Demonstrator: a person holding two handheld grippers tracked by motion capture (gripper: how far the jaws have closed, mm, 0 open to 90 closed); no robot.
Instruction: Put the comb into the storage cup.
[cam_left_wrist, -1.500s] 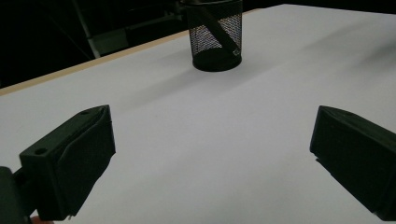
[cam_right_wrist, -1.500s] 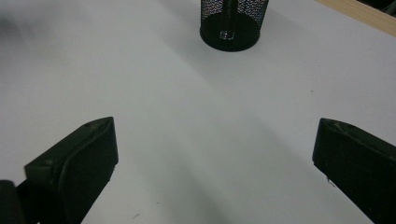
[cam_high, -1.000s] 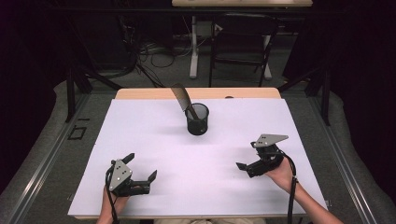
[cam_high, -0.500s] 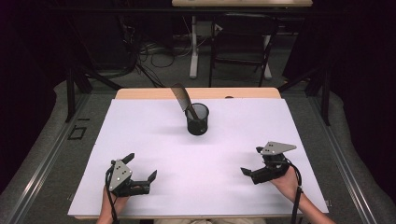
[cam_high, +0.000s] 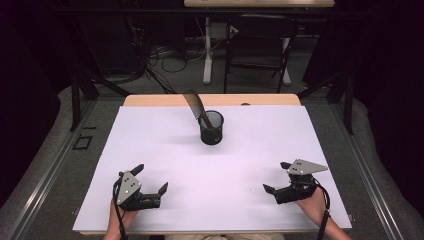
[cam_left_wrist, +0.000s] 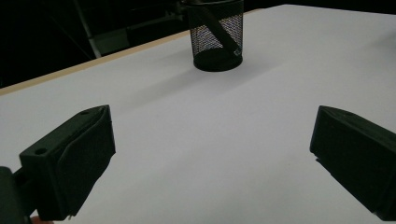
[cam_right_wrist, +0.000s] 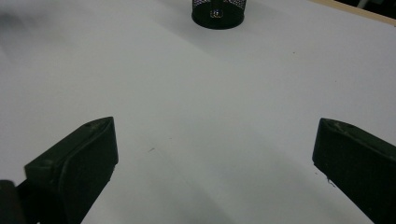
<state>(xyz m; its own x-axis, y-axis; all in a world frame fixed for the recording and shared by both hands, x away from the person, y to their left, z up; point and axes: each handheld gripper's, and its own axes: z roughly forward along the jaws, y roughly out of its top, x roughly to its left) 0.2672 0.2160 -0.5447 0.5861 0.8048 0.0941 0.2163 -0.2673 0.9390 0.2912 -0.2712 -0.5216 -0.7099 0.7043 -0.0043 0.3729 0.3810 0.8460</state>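
A black mesh cup (cam_high: 211, 127) stands upright at the far middle of the white table (cam_high: 260, 145), with a dark flat tool (cam_high: 194, 104) leaning out of it to the left. The same cup (cam_left_wrist: 217, 35) appears far ahead in the left gripper view, and its base (cam_right_wrist: 218, 14) at the top of the right gripper view. My left gripper (cam_high: 150, 179) rests near the front left edge, open and holding nothing. My right gripper (cam_high: 276, 177) sits low at the front right, jaws wide apart and nothing between them.
A wooden strip (cam_high: 270, 99) runs along the table's far edge. Beyond it stand a chair (cam_high: 260, 45), table legs and loose cables (cam_high: 160, 55) on the floor. Metal rails (cam_high: 370, 165) flank both sides of the table.
My right gripper has drawn back toward the front right edge and come lower over the table. The left gripper and the cup have stayed put.
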